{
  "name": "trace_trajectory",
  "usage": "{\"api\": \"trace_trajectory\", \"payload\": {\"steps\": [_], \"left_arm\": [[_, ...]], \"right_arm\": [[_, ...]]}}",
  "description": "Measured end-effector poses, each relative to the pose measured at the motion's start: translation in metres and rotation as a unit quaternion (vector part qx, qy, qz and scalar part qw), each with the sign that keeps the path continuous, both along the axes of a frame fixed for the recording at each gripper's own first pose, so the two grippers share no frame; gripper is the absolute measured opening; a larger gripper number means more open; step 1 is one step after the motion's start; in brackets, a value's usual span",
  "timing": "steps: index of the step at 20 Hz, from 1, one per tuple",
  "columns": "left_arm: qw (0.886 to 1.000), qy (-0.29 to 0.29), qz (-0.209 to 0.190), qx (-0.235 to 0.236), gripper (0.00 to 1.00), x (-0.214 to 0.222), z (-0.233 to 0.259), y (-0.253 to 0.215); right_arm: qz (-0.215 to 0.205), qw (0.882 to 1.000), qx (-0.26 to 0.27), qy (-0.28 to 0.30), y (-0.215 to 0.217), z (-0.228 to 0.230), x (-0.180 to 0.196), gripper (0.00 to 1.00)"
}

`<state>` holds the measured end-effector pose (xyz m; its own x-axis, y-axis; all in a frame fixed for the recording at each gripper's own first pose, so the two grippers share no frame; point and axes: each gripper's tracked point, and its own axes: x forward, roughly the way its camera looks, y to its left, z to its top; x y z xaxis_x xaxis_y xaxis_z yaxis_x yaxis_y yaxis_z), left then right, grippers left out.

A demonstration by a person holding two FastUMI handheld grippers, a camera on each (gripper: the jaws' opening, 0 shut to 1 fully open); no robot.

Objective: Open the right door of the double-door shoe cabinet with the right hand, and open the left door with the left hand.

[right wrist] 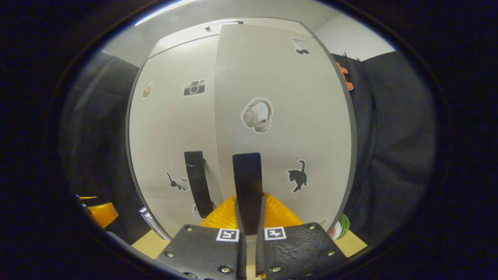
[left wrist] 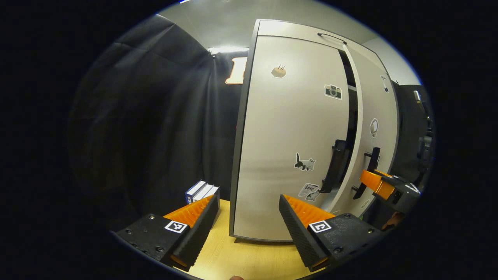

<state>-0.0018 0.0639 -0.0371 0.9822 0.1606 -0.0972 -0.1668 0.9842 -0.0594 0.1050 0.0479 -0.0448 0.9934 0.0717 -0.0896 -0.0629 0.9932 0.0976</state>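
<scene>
The grey shoe cabinet (left wrist: 288, 128) stands upright on a wooden surface, with stickers on both doors. In the right gripper view my right gripper (right wrist: 249, 204) is shut on the black vertical handle (right wrist: 247, 175) of the right door (right wrist: 280, 116), which stands slightly ajar, its edge out in front of the left door (right wrist: 171, 124). The left gripper view shows a dark gap between the doors and the right gripper (left wrist: 375, 181) on the right handle (left wrist: 372, 161). My left gripper (left wrist: 249, 212) is open, low in front of the left door, left of its black handle (left wrist: 335, 165) and apart from it.
A few books (left wrist: 200, 191) stand on the wooden surface (left wrist: 233, 256) left of the cabinet. Black cloth hangs on both sides. A green and white object (right wrist: 341, 226) lies at the cabinet's lower right corner.
</scene>
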Motion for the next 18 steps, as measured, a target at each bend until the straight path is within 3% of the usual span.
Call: {"api": "trace_trajectory", "payload": {"steps": [15,17,18], "left_arm": [[0.999,-0.011,-0.048,0.001,0.98,-0.007,0.006,-0.051],[0.998,-0.012,-0.055,0.001,0.98,-0.008,0.007,-0.059],[0.998,-0.013,-0.06,0.001,0.98,-0.008,0.007,-0.064]], "right_arm": [[-0.012,1.0,0.014,-0.007,-0.038,0.003,-0.051,0.09],[-0.015,1.0,0.009,-0.009,-0.047,0.005,-0.072,0.09],[-0.016,1.0,0.009,-0.006,-0.053,0.004,-0.069,0.02]]}}
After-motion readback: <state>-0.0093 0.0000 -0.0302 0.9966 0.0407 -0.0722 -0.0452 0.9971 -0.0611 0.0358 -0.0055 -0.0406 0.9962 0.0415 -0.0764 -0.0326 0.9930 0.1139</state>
